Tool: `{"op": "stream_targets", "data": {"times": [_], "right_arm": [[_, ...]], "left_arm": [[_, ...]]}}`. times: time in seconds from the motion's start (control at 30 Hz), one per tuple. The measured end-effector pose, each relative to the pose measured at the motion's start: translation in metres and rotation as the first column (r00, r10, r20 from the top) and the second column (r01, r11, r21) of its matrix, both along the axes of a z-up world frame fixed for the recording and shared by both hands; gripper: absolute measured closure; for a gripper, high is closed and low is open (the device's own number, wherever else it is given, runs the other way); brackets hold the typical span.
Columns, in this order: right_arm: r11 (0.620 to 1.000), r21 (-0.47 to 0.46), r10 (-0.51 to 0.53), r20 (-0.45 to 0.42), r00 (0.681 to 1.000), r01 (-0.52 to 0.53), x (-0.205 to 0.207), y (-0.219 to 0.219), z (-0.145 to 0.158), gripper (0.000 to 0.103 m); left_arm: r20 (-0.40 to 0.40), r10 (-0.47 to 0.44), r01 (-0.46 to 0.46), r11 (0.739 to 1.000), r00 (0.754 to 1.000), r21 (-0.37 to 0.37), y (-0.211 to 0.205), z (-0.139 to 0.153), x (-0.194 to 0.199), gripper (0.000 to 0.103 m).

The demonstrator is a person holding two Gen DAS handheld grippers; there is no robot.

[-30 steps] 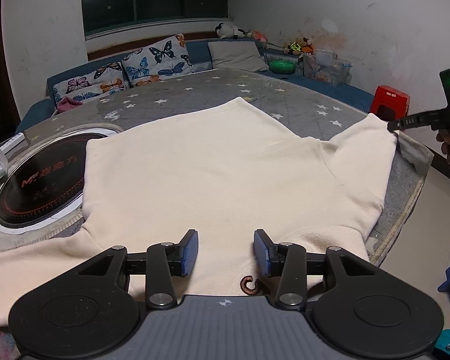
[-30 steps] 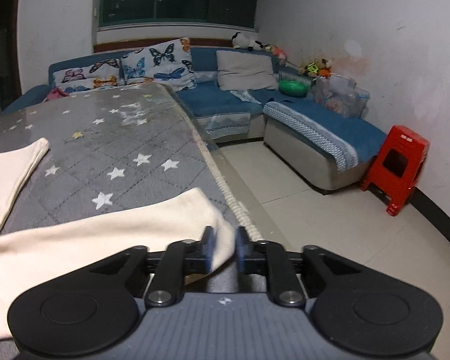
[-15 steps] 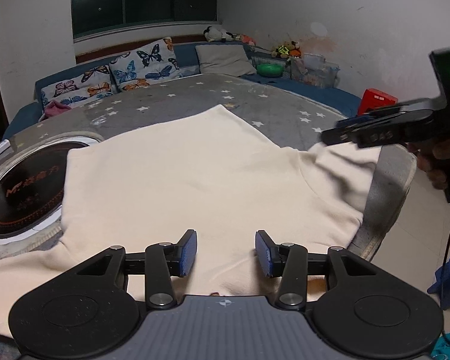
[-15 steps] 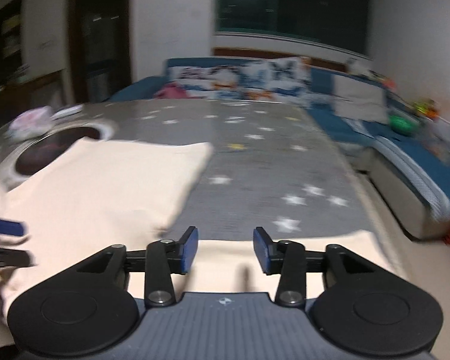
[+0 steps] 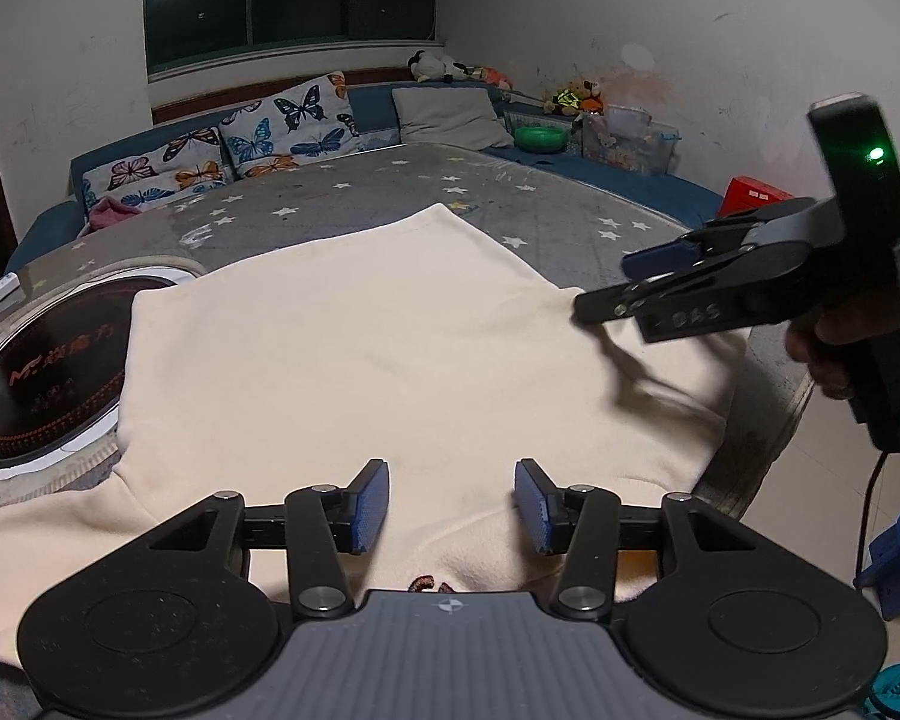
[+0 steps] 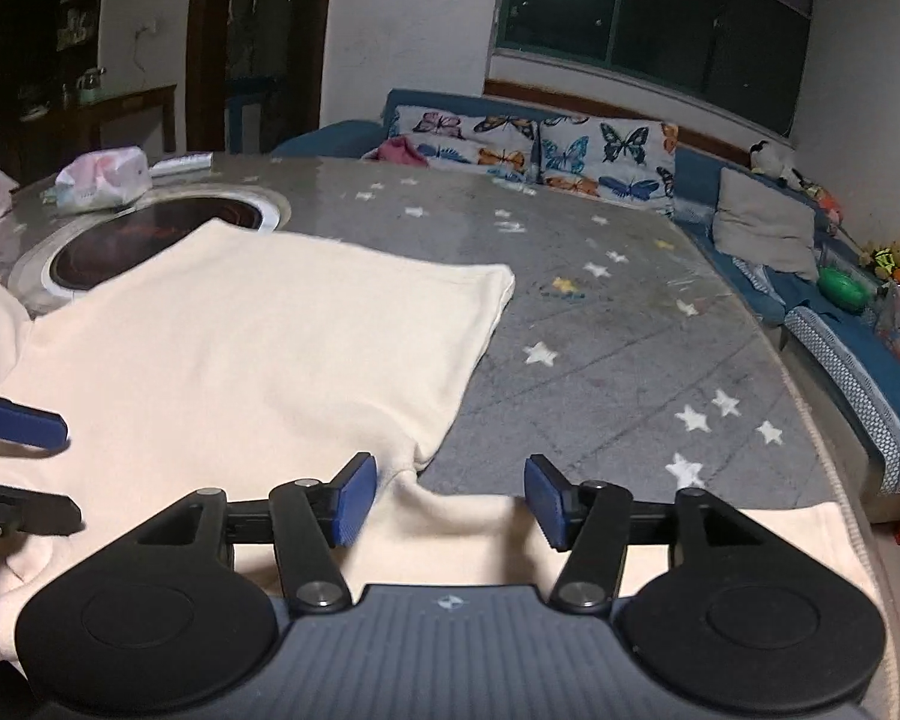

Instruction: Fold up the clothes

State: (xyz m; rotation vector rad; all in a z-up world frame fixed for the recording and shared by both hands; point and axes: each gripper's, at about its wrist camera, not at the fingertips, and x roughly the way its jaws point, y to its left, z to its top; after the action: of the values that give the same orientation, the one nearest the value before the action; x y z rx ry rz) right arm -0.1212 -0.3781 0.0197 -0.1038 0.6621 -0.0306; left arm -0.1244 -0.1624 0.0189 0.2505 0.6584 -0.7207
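Bench [image 5: 570,210]: big, round-edged, grey cover with white stars, a dark round cooktop [image 5: 42,372] set into it at one side.

Cream sweatshirt [image 5: 360,348] lies spread flat across the near half of the bench, body smoothed out. One sleeve [image 6: 690,540] runs along the bench edge under the right tongs; the other trails off past the left tongs.

Step in hand, as I read it: garment laid out, first fold about to start.

Right tongs [image 6: 447,498]: jaws opening, nothing pinched. Cloth at the armpit sits below the gap; possibly brushing one pad, hard to tell.

Left tongs [image 5: 450,504]: jaws opening too, hovering over the neck end, gripping nothing.

Next move calls for each pair to lower and close on cloth, probably the sleeve first, then carry it over the body.
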Motion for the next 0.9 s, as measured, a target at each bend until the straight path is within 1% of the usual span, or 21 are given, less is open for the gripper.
{"op": "stream_targets", "data": {"times": [0.1,0.2,0.33,0.47,0.53,0.63,0.73,0.8,0.87,0.9], "right_arm": [[0.999,-0.003,-0.041,0.019,0.999,0.041,-0.01,-0.012,0.006,0.044],[0.992,-0.015,-0.122,0.024,0.992,0.123,-0.02,-0.032,0.006,0.044],[0.966,0.003,-0.258,0.011,0.966,0.258,-0.037,-0.066,0.002,0.044],[0.916,0.01,-0.401,0.009,0.916,0.401,-0.058,-0.103,-0.003,0.044],[0.883,0.028,-0.469,0.01,0.883,0.469,-0.069,-0.121,-0.006,0.044],[0.842,0.055,-0.538,0.008,0.843,0.537,-0.082,-0.142,-0.011,0.045],[0.83,0.1,-0.552,0.005,0.834,0.549,-0.089,-0.154,-0.015,0.048],[0.835,0.12,-0.541,0.007,0.841,0.537,-0.089,-0.156,-0.016,0.052],[0.843,0.137,-0.527,0.01,0.85,0.52,-0.085,-0.157,-0.017,0.054],[0.845,0.145,-0.521,0.012,0.853,0.514,-0.082,-0.158,-0.017,0.058]], "left_arm": [[0.0,0.0,0.0,1.0,1.0,-0.004,0.0,0.001,0.001,0.052],[0.005,-0.001,0.001,1.0,1.0,-0.007,0.0,0.002,0.001,0.05],[0.008,0.0,0.0,1.0,1.0,-0.012,-0.002,0.006,0.002,0.05],[0.016,-0.009,0.01,1.0,1.0,-0.014,-0.009,0.008,0.002,0.049],[0.015,-0.017,0.018,1.0,1.0,-0.014,-0.014,0.009,0.003,0.048],[0.012,-0.03,0.031,1.0,0.999,-0.006,-0.022,0.008,0.002,0.048],[0.01,-0.04,0.04,0.999,0.999,0.003,-0.029,0.008,0.002,0.048],[0.009,-0.043,0.043,0.999,0.999,0.007,-0.032,0.007,0.002,0.048],[0.008,-0.042,0.042,0.999,0.999,0.011,-0.035,0.007,0.003,0.048],[0.007,-0.042,0.042,0.999,0.999,0.012,-0.036,0.007,0.003,0.048]]}}
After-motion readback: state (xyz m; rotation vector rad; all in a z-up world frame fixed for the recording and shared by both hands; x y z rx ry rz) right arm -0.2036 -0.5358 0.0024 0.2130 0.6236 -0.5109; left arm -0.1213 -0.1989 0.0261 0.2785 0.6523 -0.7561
